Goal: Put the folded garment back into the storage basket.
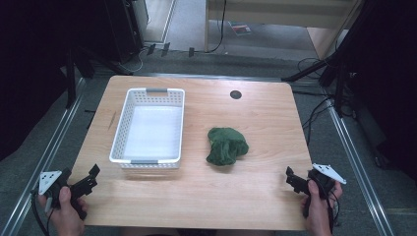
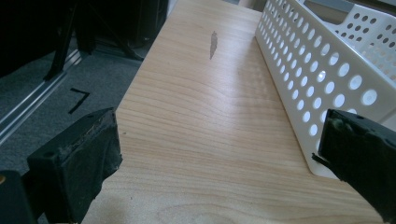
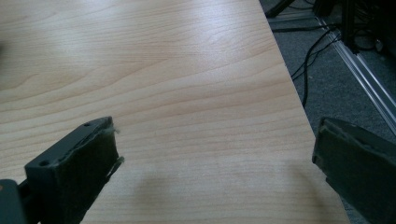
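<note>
— What's on the table (image 1: 255, 196) in front of you?

— A crumpled dark green cloth (image 1: 226, 146), lying a little right of the middle of the wooden top. Just to its left, apart from it, stands a white perforated basket (image 1: 123, 123) with grey handles at its near and far ends. Nothing lies in it that I can see.

— And your grippers?

— My left gripper (image 1: 90, 178) hangs over the near left corner of the table, close to the basket's near left corner. In the left gripper view (image 2: 219, 154) its two black jaws stand wide apart with only bare wood between them, and the basket's holed wall runs along the right side. My right gripper (image 1: 293, 180) sits at the near right edge, well apart from the cloth. In the right gripper view (image 3: 215, 158) those jaws are spread wide too, holding nothing, with one jaw out past the table's edge over the grey floor (image 3: 336, 88).

— Anything else on the wood?

— A small dark round cap (image 1: 235, 94) set in the top near the far edge, and a thin dark streak (image 2: 213, 44) on the surface left of the basket.
</note>
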The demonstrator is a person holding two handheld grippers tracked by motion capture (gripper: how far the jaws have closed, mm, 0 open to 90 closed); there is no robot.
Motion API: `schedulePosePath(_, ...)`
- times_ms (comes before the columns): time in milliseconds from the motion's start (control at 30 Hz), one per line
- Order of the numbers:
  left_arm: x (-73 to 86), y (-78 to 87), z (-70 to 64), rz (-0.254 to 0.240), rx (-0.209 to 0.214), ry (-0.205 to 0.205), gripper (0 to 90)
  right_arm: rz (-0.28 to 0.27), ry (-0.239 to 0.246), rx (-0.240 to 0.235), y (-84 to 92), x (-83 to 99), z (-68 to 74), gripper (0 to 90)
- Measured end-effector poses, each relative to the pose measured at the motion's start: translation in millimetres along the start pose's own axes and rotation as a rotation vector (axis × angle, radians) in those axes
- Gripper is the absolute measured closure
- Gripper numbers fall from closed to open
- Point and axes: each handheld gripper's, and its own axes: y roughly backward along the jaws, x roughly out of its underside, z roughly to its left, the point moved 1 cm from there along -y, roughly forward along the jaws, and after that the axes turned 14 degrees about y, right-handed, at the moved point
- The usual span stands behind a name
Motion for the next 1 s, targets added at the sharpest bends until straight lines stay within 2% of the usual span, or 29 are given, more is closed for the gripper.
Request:
schedulePosePath(167, 0.1, 0.3, -0.2, -0.003, 0.000, -0.001, 0.0, -0.001, 0.001, 0.002, 0.1, 0.0, 0.2, 0.2)
schedulePosePath(300, -2.7, 1.4, 1.0, 0.000, 0.005, 0.014, 0.0, 0.000, 0.003, 0.003, 0.0, -0.1, 0.3, 0.1)
schedulePosePath(467, -14.7, 8.4, -4.9, -0.031, 0.023, 0.020, 0.0, 0.000, 0.001, 0.004, -0.2, -0.1, 0.2, 0.2)
schedulePosePath(600, -27.9, 17.1, -10.7, -0.047, 0.015, 0.015, 0.0, 0.000, -0.004, 0.005, 0.1, 0.0, -0.1, 0.2)
schedulePosePath(667, -29.6, 18.0, -11.9, -0.051, 0.013, 0.012, 0.0, 0.000, -0.005, 0.006, 0.1, 0.0, -0.1, 0.2)
schedulePosePath(867, -44.8, 25.3, -29.4, -0.054, 0.023, -0.017, 0.0, -0.001, -0.006, 0.007, 0.2, 0.1, -0.3, 0.1)
schedulePosePath(1000, -52.4, 29.5, -43.7, -0.040, 0.048, -0.023, 0.0, -0.002, -0.006, 0.008, 0.3, 0.1, -0.2, 0.1)
